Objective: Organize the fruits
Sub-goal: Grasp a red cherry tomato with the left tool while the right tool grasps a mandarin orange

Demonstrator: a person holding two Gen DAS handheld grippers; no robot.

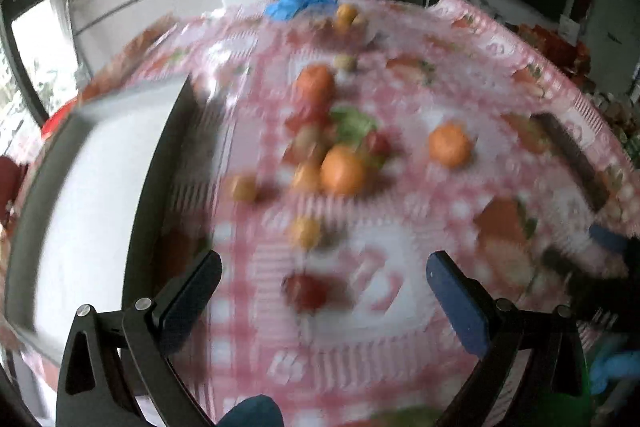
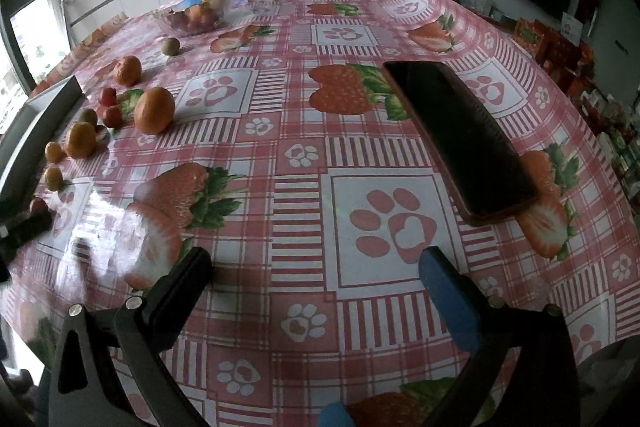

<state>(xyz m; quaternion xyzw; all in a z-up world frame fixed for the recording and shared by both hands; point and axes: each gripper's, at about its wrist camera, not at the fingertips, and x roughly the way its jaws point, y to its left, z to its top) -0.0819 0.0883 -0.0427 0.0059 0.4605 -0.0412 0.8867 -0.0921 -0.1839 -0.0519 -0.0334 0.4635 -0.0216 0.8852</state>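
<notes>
Ahead and to the left of the right gripper (image 2: 316,267), whose jaws stand wide apart with nothing between them, the loose fruit lies in a cluster on the tablecloth (image 2: 304,131): three oranges, the nearest and largest orange (image 2: 154,110), a second orange (image 2: 127,70) farther off and a third orange (image 2: 80,139) closer to the left edge; two small red fruits (image 2: 108,95); and several small yellowish and greenish ones, among them a round green fruit (image 2: 170,46) lying apart toward the far end. Far ahead sits a clear bowl (image 2: 192,18) holding oranges and darker fruit, too small to count. At the far left a white tray (image 2: 44,103) with a dark rim lies just beside the cluster; its contents are not visible here. Ahead to the right, a dark flat phone (image 2: 460,139) lies on the cloth, well apart from the fruit. The left gripper (image 1: 324,279), jaws likewise wide and empty, hovers over the cloth in a blurred view, with the same tray (image 1: 92,195) to its left, showing a bare white inside, and the fruit cluster straight ahead, one orange (image 1: 449,145) off to the right.
</notes>
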